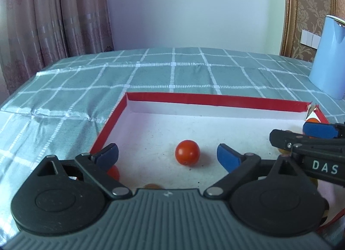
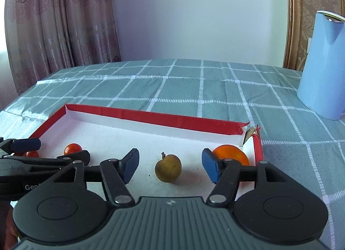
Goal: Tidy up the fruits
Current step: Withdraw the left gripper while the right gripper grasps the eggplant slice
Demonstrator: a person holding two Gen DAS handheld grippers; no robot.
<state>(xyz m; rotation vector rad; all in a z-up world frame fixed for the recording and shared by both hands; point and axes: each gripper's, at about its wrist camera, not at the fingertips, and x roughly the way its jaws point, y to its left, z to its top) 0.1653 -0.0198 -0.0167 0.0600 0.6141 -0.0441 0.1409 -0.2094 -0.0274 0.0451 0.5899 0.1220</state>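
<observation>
Sitting in the red tray (image 1: 112,118), the red tomato (image 1: 187,152) lies straight ahead of the wide-open, empty left gripper (image 1: 167,155), between its blue pads.

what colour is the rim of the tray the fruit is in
Red rim, white inside; clearest in the right wrist view.

White letters "DAS" stand on the black arm of the right gripper (image 1: 301,135), at about four o'clock in the left wrist view. In the right wrist view, "Gen" (cut off by the near linkage) stands in white on the black body of the left gripper (image 2: 32,150), at about eight o'clock.
</observation>
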